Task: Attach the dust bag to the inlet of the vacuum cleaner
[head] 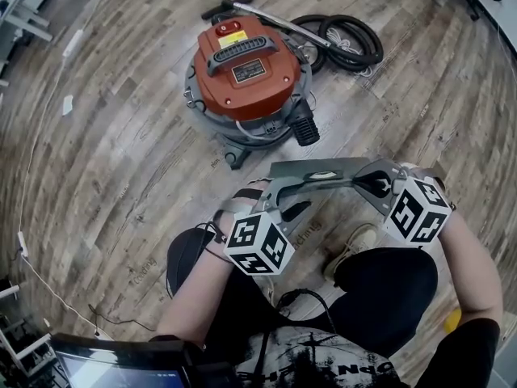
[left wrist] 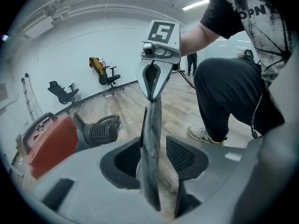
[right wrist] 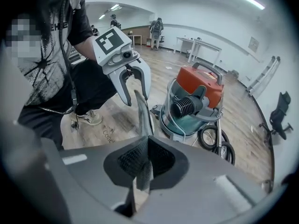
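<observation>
- Dust bag (head: 323,168) held flat near the vacuum (head: 242,71), on its inlet (head: 305,128) side.
- Right gripper (right wrist: 145,160) clamps its edge; left gripper (left wrist: 156,157) stands released around it.
- Advice: regrip left, then square it to the inlet.

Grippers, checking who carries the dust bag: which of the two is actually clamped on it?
The right gripper: its jaws are pinched shut on the dust bag. The left gripper stands open, the bag unpressed between its jaws.
</observation>
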Demonstrator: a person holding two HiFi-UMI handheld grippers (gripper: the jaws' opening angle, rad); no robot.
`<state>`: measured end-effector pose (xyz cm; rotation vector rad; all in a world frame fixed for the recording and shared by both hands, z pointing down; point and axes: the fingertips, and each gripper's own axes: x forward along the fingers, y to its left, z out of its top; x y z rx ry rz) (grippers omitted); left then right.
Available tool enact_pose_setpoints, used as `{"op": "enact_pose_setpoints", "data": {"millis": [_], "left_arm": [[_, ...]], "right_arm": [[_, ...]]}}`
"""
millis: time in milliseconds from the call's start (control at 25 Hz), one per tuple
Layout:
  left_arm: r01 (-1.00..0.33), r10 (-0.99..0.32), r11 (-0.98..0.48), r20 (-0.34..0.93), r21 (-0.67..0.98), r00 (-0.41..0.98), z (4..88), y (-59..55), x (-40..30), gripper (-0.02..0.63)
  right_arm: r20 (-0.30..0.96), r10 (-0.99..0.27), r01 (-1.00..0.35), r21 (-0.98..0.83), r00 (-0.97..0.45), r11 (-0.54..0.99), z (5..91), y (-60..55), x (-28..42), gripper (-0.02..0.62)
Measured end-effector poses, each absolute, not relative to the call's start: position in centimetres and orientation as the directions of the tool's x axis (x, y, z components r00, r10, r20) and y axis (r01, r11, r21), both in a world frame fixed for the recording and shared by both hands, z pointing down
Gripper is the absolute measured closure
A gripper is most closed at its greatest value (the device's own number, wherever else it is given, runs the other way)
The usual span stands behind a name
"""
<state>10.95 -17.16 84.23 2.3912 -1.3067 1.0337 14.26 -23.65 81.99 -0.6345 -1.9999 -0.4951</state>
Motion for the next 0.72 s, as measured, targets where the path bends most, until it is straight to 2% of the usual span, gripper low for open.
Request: {"op": "enact_pose_setpoints", "data": {"millis": [360,560,600,720], "left_arm": [[-0.826,-0.658,-0.539,0.694,-0.163,0.292,85.3,-17.5,9.4,0.420],[-0.801,-0.642,-0.565,0.714,-0.197,0.278,85.8,-17.6,9.8,0.419],[-0.793,-0.641,-0.573,0.716,-0.207,0.276,85.8,-17.6,9.9,0.426],[-0.779,-0.656,-0.579,0.706,-0.242,0.268,85.3,-17.7,10.4,0.553]], "right_arm": [[0.881,0.253,0.640,0.071,-0.400,0.765,82.3,-22.1,14.8,0.586],[0.878,0.266,0.662,0.073,-0.397,0.746,81.9,-21.3,14.9,0.586],[0.878,0.267,0.664,0.074,-0.398,0.744,81.9,-21.2,14.8,0.586],[0.875,0.264,0.657,0.080,-0.407,0.749,81.8,-21.3,14.7,0.586]]}}
